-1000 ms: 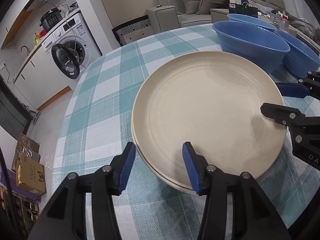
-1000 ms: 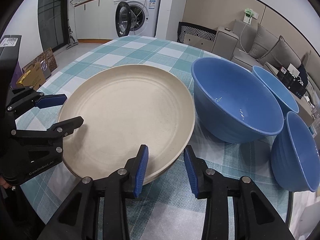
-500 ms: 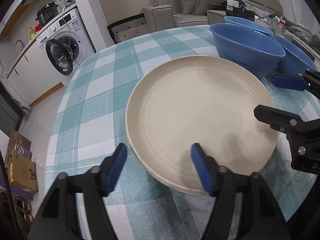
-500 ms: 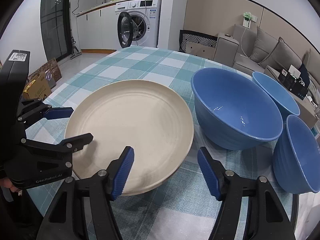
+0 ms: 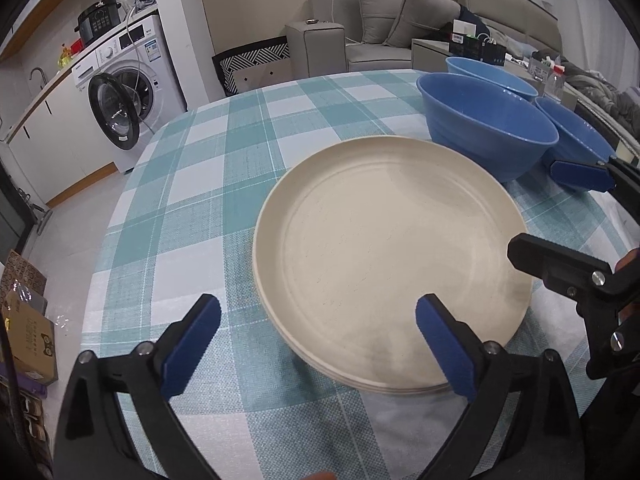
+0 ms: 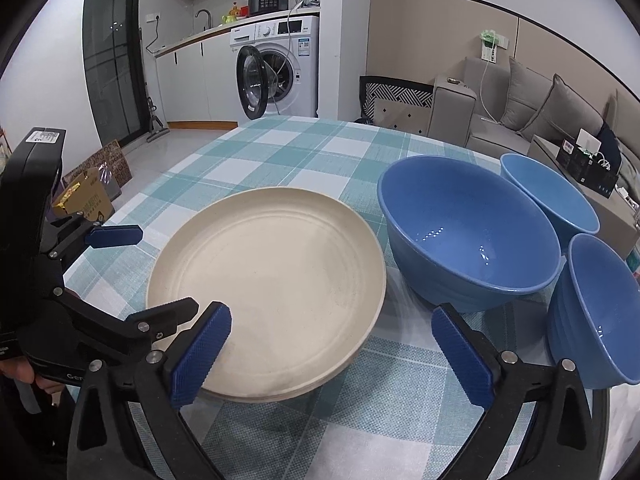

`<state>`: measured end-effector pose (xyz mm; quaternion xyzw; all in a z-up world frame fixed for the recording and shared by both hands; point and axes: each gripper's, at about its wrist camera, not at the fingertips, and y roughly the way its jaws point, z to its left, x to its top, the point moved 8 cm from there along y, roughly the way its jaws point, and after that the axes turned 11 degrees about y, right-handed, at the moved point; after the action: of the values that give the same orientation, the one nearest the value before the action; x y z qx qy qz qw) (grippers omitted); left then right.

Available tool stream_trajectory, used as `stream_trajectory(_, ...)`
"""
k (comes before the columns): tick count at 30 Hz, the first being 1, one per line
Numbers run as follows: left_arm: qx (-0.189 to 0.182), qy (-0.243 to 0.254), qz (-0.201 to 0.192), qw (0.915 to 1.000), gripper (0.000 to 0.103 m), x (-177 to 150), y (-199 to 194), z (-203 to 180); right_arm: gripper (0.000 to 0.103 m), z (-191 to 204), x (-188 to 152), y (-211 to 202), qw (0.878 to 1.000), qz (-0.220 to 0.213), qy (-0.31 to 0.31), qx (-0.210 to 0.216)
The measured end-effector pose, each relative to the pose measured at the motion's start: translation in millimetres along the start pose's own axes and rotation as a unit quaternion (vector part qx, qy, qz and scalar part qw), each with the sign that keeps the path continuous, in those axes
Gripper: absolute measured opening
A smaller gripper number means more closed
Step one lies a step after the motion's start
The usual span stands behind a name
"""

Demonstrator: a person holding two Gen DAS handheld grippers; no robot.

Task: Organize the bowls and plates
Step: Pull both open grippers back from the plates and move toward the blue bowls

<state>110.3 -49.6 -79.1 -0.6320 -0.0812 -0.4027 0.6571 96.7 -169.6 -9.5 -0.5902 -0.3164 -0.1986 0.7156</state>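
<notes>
As I look along my left gripper [image 5: 316, 344], its jaws stand wide apart, empty, at the near rim of stacked cream plates [image 5: 392, 248] on the checked counter [image 5: 192, 184]. Through my right gripper [image 6: 332, 356], jaws equally apart, three blue bowls [image 6: 472, 240] sit just right of the plates.

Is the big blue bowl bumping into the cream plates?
Apart. In the right wrist view, a strip of checked tablecloth shows between the big blue bowl and the rim of the cream plates.
</notes>
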Motion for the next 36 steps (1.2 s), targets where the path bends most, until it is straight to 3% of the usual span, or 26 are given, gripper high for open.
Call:
stream_trajectory(22, 0.005, -0.036, -0.064, 0.9973, 0.103, 22.1, -39.5, 12.4, 0.102, 3.1, 15.2, -35.2, 0.999, -0.036, 0.004, 0.028)
stream_trajectory(36, -0.012, -0.041, -0.089, 0.9952, 0.103, 48.3, -50.5, 5.3, 0.102, -23.4, 40.6, -71.9, 0.997, -0.069, 0.028, 0.020)
